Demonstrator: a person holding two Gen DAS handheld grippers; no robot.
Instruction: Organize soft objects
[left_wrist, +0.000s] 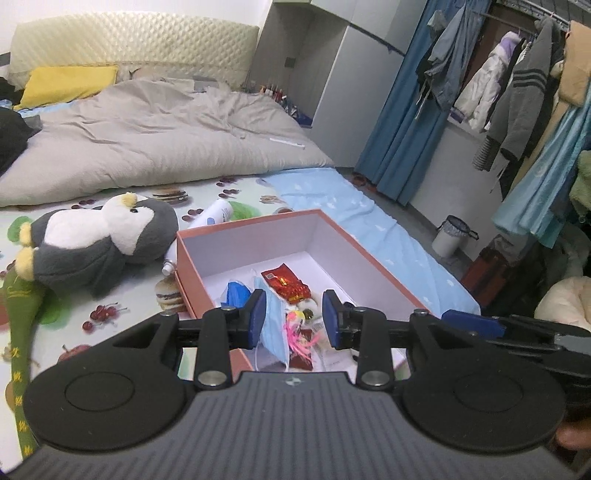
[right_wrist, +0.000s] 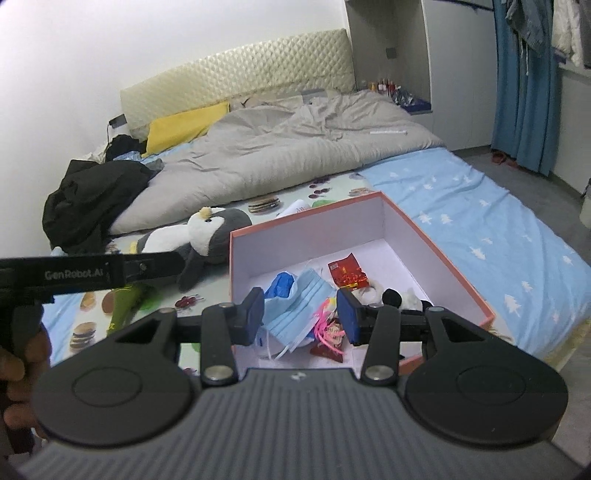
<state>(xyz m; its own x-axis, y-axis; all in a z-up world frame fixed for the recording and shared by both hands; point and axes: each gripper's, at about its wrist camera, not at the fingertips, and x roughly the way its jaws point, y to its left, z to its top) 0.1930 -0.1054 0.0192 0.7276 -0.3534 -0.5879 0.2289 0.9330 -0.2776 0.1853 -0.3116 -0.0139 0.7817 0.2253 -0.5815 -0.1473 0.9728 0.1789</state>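
Observation:
A grey and white penguin plush (left_wrist: 103, 240) (right_wrist: 199, 236) lies on the printed sheet, left of an open pink box (left_wrist: 251, 221) (right_wrist: 436, 240). In the box are a blue face mask (left_wrist: 275, 325) (right_wrist: 295, 299), a red packet (left_wrist: 284, 286) (right_wrist: 347, 275), a blue bag (left_wrist: 234, 291), pink strands and a small white plush (right_wrist: 406, 299). My left gripper (left_wrist: 294, 306) hangs open above the box's near end, holding nothing. My right gripper (right_wrist: 301, 301) is open beside it, also over the box and holding nothing. A long green soft thing (left_wrist: 22, 325) lies at the far left.
A white bottle (left_wrist: 210, 218) lies between the penguin and the box. A grey duvet (left_wrist: 147, 140) and a yellow pillow (left_wrist: 66, 83) cover the far bed; a black jacket (right_wrist: 92, 199) lies at its left. Hanging clothes (left_wrist: 517, 92) and a bin (left_wrist: 452, 236) stand to the right.

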